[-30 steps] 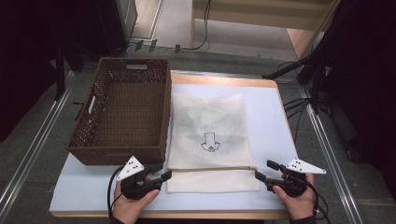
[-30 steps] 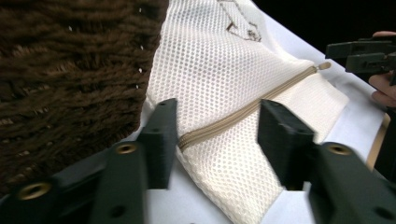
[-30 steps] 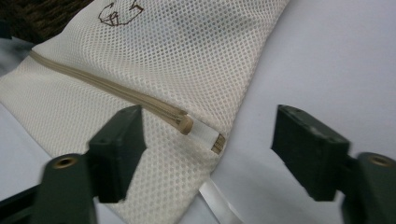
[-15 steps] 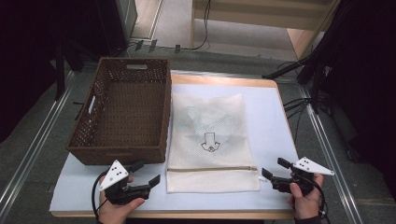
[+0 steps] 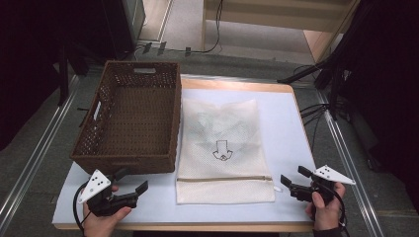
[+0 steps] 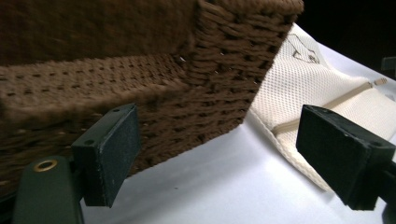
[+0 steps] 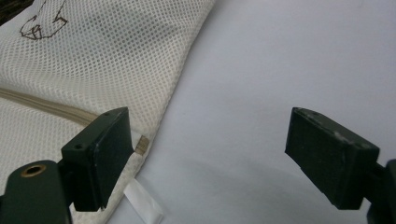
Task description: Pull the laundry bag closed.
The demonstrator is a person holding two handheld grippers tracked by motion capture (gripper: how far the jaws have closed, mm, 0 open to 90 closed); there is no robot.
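A white mesh bag [image 5: 225,150] lies flat on the table [image 5: 291,118], just right of a brown wicker basket [image 5: 129,116], its zipper [image 5: 225,178] along the near end. The left gripper [image 5: 133,190], near the basket's front corner, has just been opening its jaws, with nothing between them. The right gripper [image 5: 292,182] sits just beside the bag's near right corner, jaws spread wide and empty.
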